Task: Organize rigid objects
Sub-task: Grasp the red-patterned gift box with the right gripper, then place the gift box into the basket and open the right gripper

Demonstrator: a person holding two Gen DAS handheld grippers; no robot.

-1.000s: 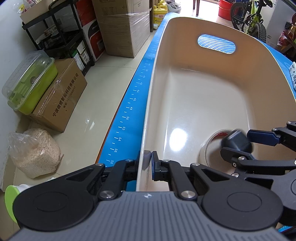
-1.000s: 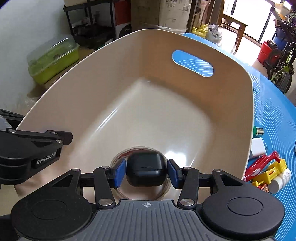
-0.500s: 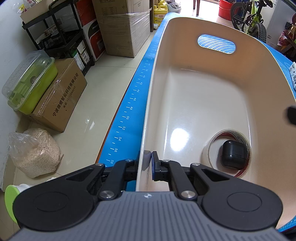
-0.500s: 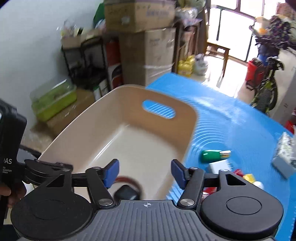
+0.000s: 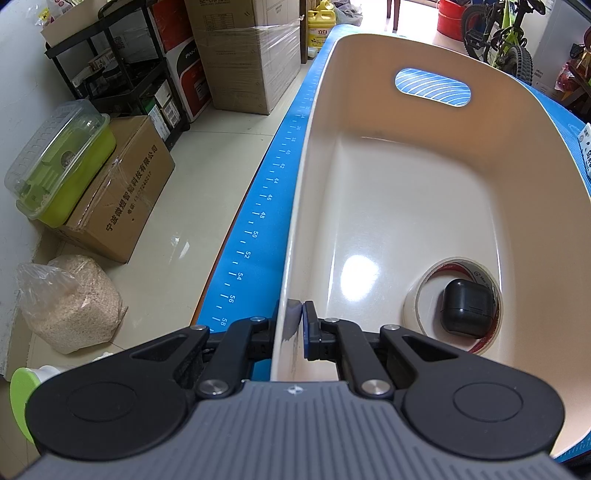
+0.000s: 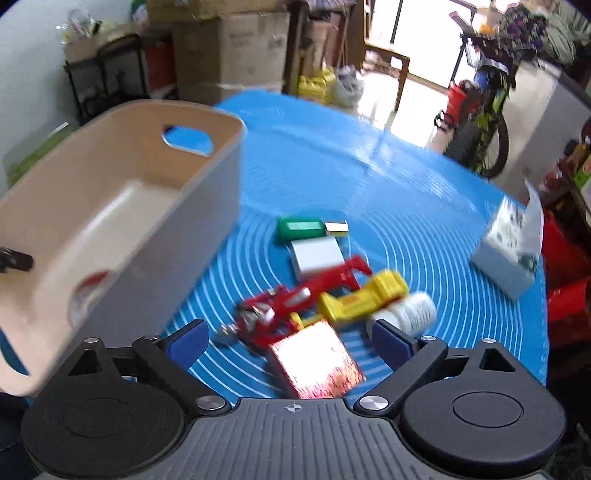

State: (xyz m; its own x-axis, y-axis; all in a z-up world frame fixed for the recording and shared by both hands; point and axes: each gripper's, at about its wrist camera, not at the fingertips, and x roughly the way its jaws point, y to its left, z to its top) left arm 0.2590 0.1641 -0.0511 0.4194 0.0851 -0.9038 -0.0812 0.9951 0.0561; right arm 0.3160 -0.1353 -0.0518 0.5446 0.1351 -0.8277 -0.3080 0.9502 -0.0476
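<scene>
While your left gripper [image 5: 297, 321] pinches the beige bin [image 5: 517, 155] by its near rim, jaws closed on the wall, a black case [image 5: 466, 311] sits inside a tape roll [image 5: 413, 308] at four o'clock. In the right view, your right gripper [image 6: 290, 341] gapes wide and empty over a red tool [image 6: 295, 301], yellow tool [image 6: 364, 299] and shiny packet [image 6: 319, 363]; the bin is at nine o'clock.

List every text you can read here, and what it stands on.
"36" to "58", even numbers: mat edge scale.
"宁波微煜智能科技有限公司": cardboard box.
Tape roll print, jug label, tissue pack: too small or blurred.
</scene>
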